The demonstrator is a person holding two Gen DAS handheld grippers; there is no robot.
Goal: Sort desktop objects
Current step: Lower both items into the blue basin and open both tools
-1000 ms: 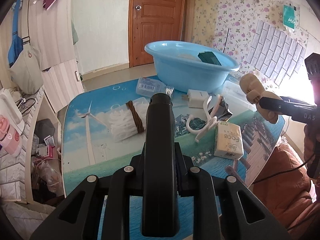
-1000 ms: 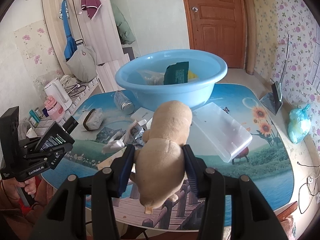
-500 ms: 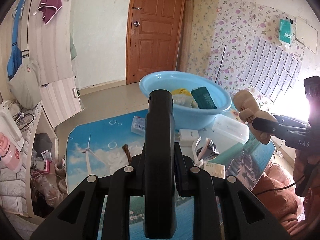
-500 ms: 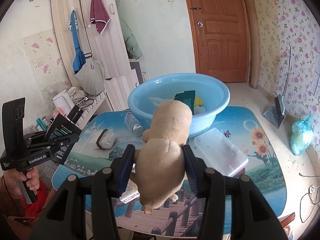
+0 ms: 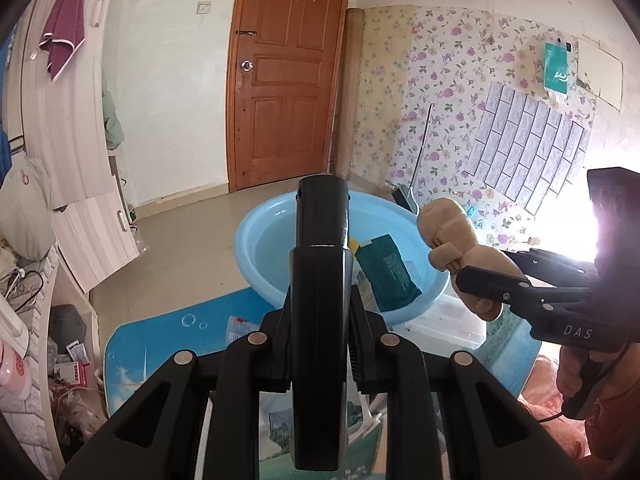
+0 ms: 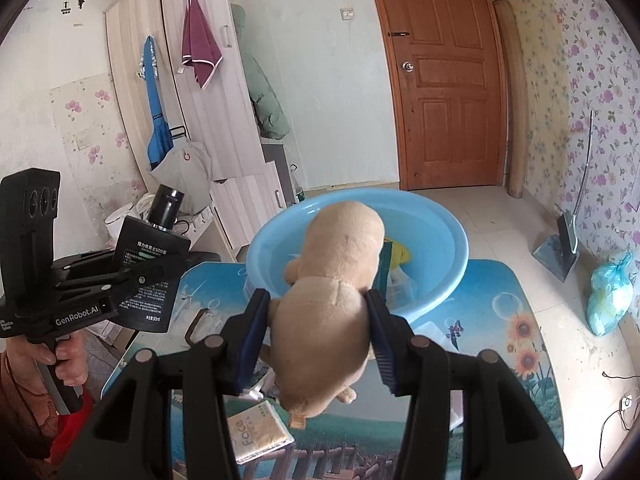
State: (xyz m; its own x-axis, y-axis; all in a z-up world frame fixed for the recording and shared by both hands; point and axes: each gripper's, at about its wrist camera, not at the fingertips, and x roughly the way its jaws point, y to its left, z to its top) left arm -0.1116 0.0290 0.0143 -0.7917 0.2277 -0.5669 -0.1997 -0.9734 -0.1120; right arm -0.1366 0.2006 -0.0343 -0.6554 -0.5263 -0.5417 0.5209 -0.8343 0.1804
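My left gripper (image 5: 320,344) is shut on a flat black bottle (image 5: 320,300) that stands upright between its fingers, cap up. From the right wrist view the same left gripper (image 6: 92,280) and black bottle (image 6: 150,276) hang at the left, above the table edge. My right gripper (image 6: 318,336) is shut on a tan plush toy (image 6: 328,312), held over the near side of the light blue basin (image 6: 452,248). In the left wrist view the plush toy (image 5: 452,236) and right gripper (image 5: 496,280) sit right of the basin (image 5: 260,248), which holds a teal packet (image 5: 386,276).
A clear plastic box (image 5: 448,320) lies beside the basin on the picture-printed table (image 6: 500,300). A tissue pack (image 6: 256,432) lies near the front edge under the toy. A blue bag (image 6: 608,292) and a dustpan stand on the floor at right. Cupboards line the left wall.
Both grippers have risen and come closer to the basin, each keeping its object. The table items now sit lower in both views and the basin's inside shows more.
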